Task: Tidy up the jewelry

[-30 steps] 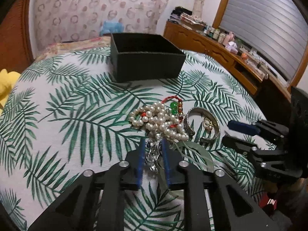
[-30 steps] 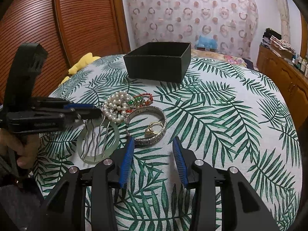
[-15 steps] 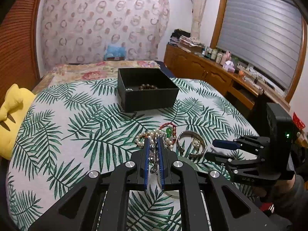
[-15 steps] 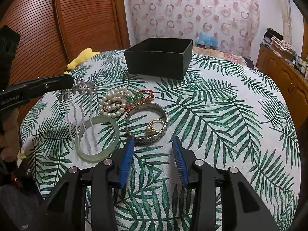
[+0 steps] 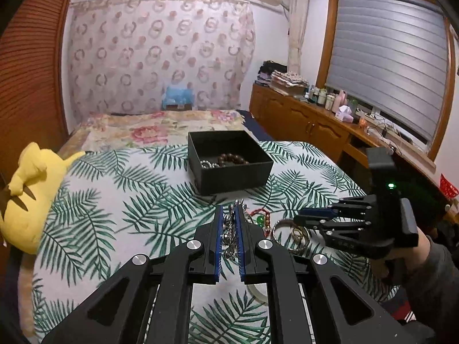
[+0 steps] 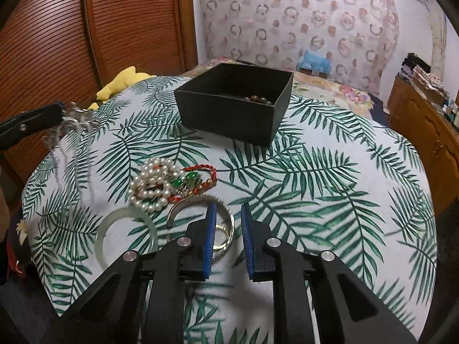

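My left gripper [image 5: 228,210] is shut on a silver hair comb [image 5: 228,229] and holds it in the air above the cloth; the comb's long prongs hang down in the right wrist view [image 6: 66,143]. The black box [image 5: 229,160] stands beyond it with brown beads and a silver chain inside. My right gripper [image 6: 228,215] is open and low over the silver bangle [image 6: 200,220] with a gold ring inside. The pearl string [image 6: 152,186], the red cord with green stones [image 6: 192,179] and the jade bangle [image 6: 126,235] lie to its left.
A yellow plush toy [image 5: 31,192] lies at the left edge of the leaf-print cloth [image 5: 114,200]. A wooden cabinet [image 5: 315,123] with bottles runs along the right wall. Brown slatted doors [image 6: 86,28] stand to the left.
My left gripper has lifted the silver comb off the pile and risen toward the box. My right gripper has moved forward and down over the silver bangle.
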Tool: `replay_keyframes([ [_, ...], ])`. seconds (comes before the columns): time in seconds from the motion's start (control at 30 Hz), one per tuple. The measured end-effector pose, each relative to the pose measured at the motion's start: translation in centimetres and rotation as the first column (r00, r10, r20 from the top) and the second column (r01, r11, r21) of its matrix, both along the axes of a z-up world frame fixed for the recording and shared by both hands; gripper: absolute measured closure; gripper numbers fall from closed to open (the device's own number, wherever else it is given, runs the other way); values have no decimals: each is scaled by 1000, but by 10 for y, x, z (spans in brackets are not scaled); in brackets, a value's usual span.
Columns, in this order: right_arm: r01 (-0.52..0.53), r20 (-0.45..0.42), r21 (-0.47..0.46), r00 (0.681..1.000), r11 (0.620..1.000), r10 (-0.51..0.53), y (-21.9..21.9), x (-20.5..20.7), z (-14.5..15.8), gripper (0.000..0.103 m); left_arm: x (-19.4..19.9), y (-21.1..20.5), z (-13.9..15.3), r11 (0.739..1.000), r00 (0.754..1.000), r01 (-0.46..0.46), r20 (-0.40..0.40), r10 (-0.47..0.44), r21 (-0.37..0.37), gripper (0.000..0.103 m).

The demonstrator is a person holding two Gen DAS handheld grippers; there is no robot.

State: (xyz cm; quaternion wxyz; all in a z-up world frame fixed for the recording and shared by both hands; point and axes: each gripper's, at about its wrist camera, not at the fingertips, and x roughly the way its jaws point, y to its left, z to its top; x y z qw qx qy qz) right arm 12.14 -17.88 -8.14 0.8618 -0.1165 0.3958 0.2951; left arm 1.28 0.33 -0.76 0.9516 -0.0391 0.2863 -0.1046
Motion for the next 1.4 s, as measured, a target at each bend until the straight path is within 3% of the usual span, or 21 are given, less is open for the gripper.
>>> replay_keyframes([
  [0.33, -35, -65, -4, 997, 999, 35, 5, 16, -11, 93, 4, -6, -4, 1000, 1000, 26, -10, -26, -10, 96],
  [0.43, -27, -54, 17, 998, 999, 28, 0, 17, -7, 97, 5, -7, -4, 1000, 1000, 23, -7, -23, -11, 96],
  [0.93, -3, 37, 47, 999, 999, 1, -16, 26, 26, 97, 46, 3, 7, 1000, 999, 10, 31, -9, -5, 96],
  [1.4, -60, 136, 41, 989, 997, 54, 17, 75, 67, 97, 100, 18, 29, 1000, 999, 3, 50, -3, 3, 96],
])
